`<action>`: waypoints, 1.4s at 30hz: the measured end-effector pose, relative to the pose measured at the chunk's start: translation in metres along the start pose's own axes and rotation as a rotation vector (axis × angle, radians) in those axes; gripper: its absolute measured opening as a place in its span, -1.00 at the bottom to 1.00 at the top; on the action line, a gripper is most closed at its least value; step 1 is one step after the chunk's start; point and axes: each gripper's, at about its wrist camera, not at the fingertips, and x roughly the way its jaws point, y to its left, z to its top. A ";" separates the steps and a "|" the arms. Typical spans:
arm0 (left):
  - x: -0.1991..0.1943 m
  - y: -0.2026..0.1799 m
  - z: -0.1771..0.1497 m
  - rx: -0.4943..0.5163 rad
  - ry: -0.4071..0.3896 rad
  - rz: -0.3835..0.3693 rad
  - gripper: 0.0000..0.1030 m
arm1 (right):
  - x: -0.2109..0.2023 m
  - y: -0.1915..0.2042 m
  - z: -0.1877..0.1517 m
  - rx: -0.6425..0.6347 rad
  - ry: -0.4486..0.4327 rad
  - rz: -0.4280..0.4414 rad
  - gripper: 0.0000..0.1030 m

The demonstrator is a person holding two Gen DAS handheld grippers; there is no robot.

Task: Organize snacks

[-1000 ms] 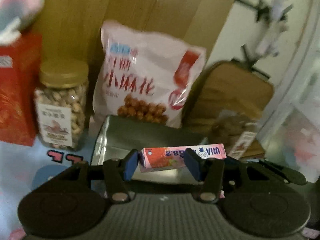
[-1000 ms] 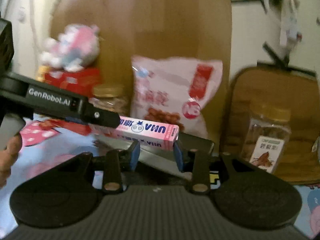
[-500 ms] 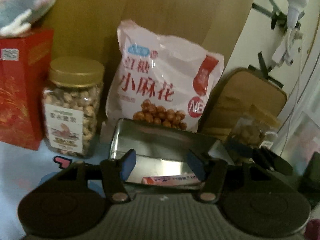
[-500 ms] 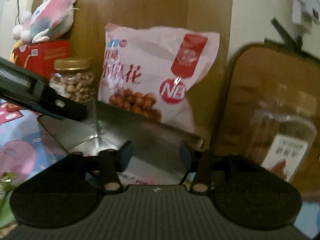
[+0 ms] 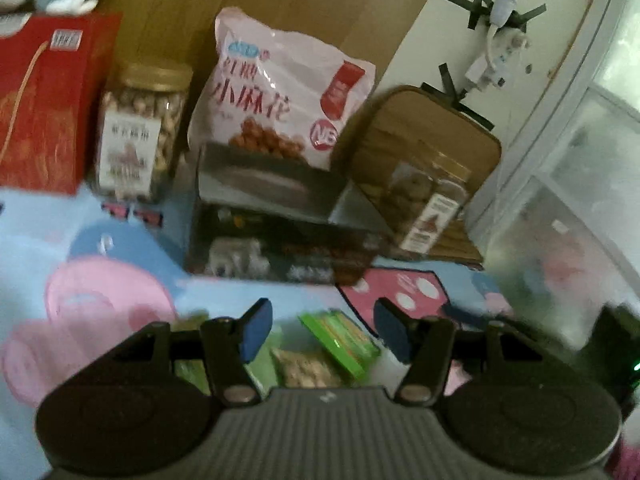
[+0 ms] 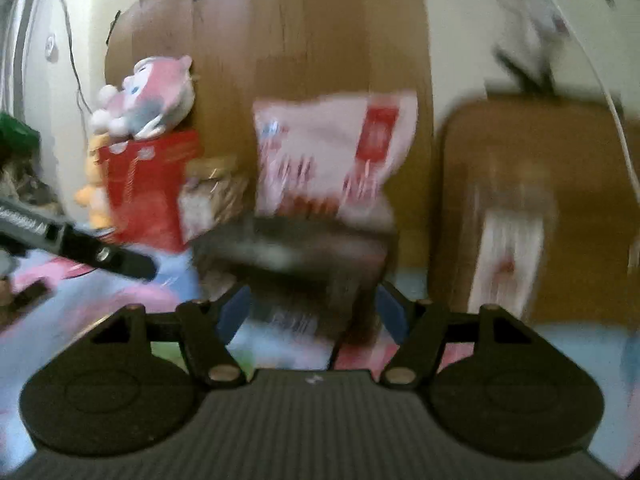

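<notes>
**Both grippers empty above loose snack packets, tin waiting behind**

The left gripper (image 5: 322, 330) hangs with its jaws spread wide and nothing between them. Just below and between its blue pads (image 5: 256, 330) lie small packets on the cartoon-print tablecloth (image 5: 100, 248): a green packet (image 5: 340, 338) lying at a slant, and a clear packet of pale nuts (image 5: 308, 368) just beside it. The spread of the jaws and the downward aim suggest one of these loose packets is the next pick.

Beyond them stands the metal tin (image 5: 276, 224), open at the top, its printed front wall facing the camera. It seems to be the collecting place for small snacks, set in the middle so both hands reach it. What lies inside cannot be seen from here.

Larger items line the back against a cardboard sheet (image 5: 280, 0): a red box (image 5: 44, 104), a nut jar (image 5: 140, 132) with a gold lid, and a pink snack bag (image 5: 288, 92). A second jar (image 5: 428, 200) stands to the right of the tin.

The right gripper (image 6: 312, 312) is also spread and empty; its view is heavily blurred, with the tin (image 6: 296, 256) straight ahead.
</notes>
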 end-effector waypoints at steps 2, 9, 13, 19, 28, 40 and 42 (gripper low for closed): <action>-0.003 -0.001 -0.009 -0.032 0.005 -0.002 0.12 | 0.006 0.007 -0.016 0.017 0.053 -0.004 0.34; -0.013 -0.020 -0.030 -0.010 0.036 -0.028 0.12 | 0.007 -0.011 -0.039 0.288 0.086 0.063 -0.35; 0.003 -0.044 -0.038 0.026 0.093 -0.072 0.12 | -0.042 -0.050 -0.066 0.447 0.047 0.030 -0.31; 0.033 -0.082 -0.047 0.066 0.152 -0.127 0.16 | -0.103 -0.055 -0.099 0.352 0.037 -0.121 -0.14; 0.079 -0.107 -0.051 0.143 0.200 -0.057 0.11 | -0.080 -0.036 -0.092 0.052 0.064 -0.118 -0.06; 0.062 -0.104 -0.003 0.161 0.123 -0.112 -0.52 | -0.041 -0.030 -0.049 -0.025 0.054 -0.044 -0.32; 0.055 -0.097 0.019 0.155 0.058 -0.092 -0.52 | -0.033 -0.029 -0.027 -0.033 0.007 -0.030 -0.32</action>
